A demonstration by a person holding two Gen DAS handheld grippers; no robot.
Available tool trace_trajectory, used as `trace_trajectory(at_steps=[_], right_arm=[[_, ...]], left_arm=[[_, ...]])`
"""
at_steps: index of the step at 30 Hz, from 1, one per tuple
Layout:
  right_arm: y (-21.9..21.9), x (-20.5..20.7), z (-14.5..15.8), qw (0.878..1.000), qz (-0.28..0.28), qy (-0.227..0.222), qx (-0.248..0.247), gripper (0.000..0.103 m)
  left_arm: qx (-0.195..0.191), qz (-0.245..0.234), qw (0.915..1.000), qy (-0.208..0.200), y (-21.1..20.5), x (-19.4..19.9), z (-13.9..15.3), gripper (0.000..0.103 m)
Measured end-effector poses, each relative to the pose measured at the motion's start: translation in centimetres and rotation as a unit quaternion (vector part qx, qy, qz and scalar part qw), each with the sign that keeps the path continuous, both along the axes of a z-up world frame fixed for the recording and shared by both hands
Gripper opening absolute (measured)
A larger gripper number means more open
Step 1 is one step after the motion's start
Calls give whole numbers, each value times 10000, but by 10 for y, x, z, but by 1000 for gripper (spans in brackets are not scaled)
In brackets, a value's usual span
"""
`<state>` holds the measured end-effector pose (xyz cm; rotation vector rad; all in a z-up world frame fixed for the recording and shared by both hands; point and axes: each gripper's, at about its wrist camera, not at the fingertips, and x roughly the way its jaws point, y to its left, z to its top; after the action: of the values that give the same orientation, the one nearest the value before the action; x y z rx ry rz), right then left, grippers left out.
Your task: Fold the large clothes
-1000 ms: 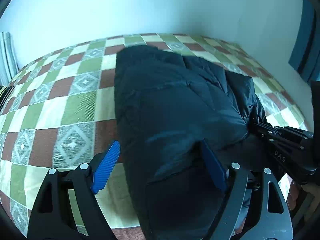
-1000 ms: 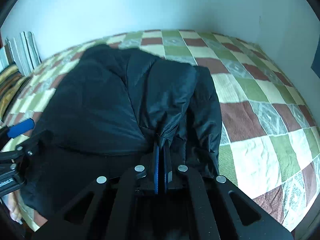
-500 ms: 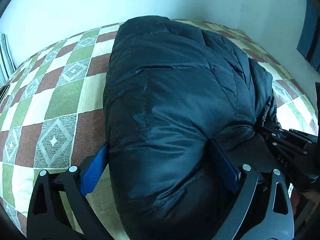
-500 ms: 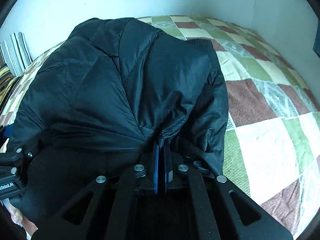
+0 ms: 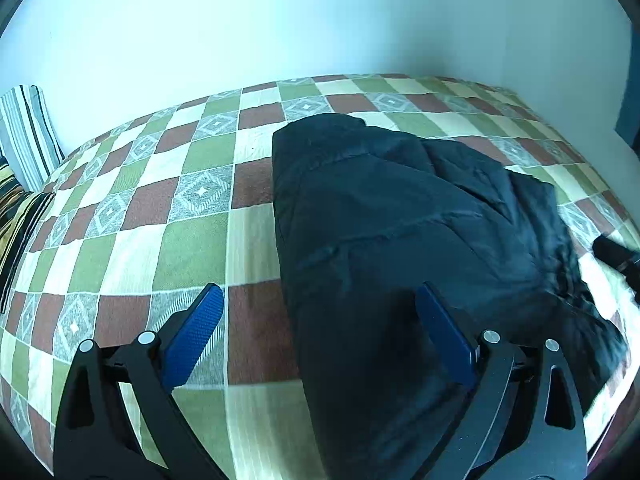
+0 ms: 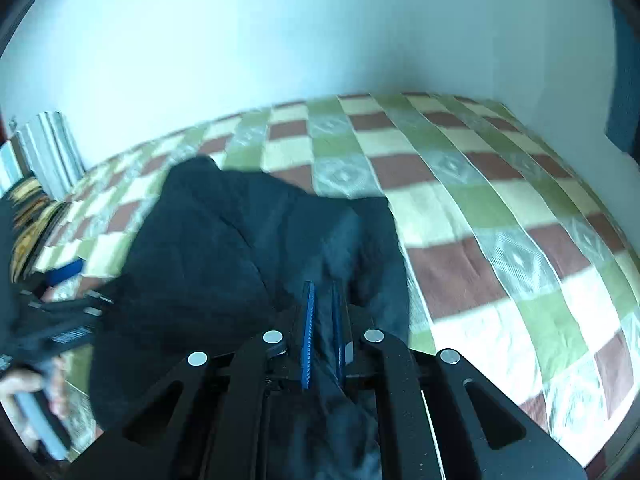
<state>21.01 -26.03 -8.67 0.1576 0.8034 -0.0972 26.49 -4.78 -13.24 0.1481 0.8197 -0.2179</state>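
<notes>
**Jacket folded on the bed, both grippers at its near edge**

Your left gripper (image 5: 316, 312) stands wide. Its left pad hangs over bare bedspread (image 5: 132, 208); its right pad sits over the jacket (image 5: 400, 220), near the fabric's near end. Nothing is pinched between them.

Your right gripper (image 6: 322, 300) is narrow, the blue pads a small gap apart. Dark fabric runs between them at the base, but motion blur hides whether they grip it, so I cannot tell if you hold the jacket (image 6: 224, 248) or not.

Jacket: dark, puffy, bunched into a long bundle. In the left view it runs from 6 o'clock up toward 12, with its left edge a fairly straight line. Its far end is rounded, stopping short of the wall (image 5: 280, 20). The right side is lumpier, sloping down toward 3 o'clock, where a tip of the other tool (image 5: 616, 254) pokes in.

Room: broad checked bedspread lies free from 7 to 11 o'clock in the left view, and from 1 to 4 o'clock in the right view. Striped pillows (image 5: 28, 132) stand at 9 to 10 o'clock against the wall. In the right view, your left hand (image 6: 28, 392) and its tool are at 8 o'clock, just beside the jacket's edge.
</notes>
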Motion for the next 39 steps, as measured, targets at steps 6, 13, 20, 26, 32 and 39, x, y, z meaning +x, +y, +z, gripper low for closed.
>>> trace_trajectory(at_steps=[6, 13, 20, 26, 32, 39], right_arm=[[7, 52, -20, 9989, 202, 327, -262, 9], [7, 66, -68, 9940, 26, 931, -578, 9], [-2, 76, -100, 9938, -81, 997, -487, 6], [-2, 70, -90, 9957, -103, 809, -448, 8], [0, 25, -50, 9986, -174, 409, -283, 22], [4, -31, -53, 9982, -162, 383, -433, 31]], left_arm=[[307, 83, 9995, -74, -12, 18, -2, 97], [495, 227, 9983, 194, -23, 30, -24, 97], [548, 377, 9974, 260, -32, 37, -49, 97], [813, 310, 9962, 110, -36, 33, -38, 97], [608, 414, 9973, -43, -16, -7, -3, 97], [502, 392, 9980, -52, -3, -50, -13, 97]])
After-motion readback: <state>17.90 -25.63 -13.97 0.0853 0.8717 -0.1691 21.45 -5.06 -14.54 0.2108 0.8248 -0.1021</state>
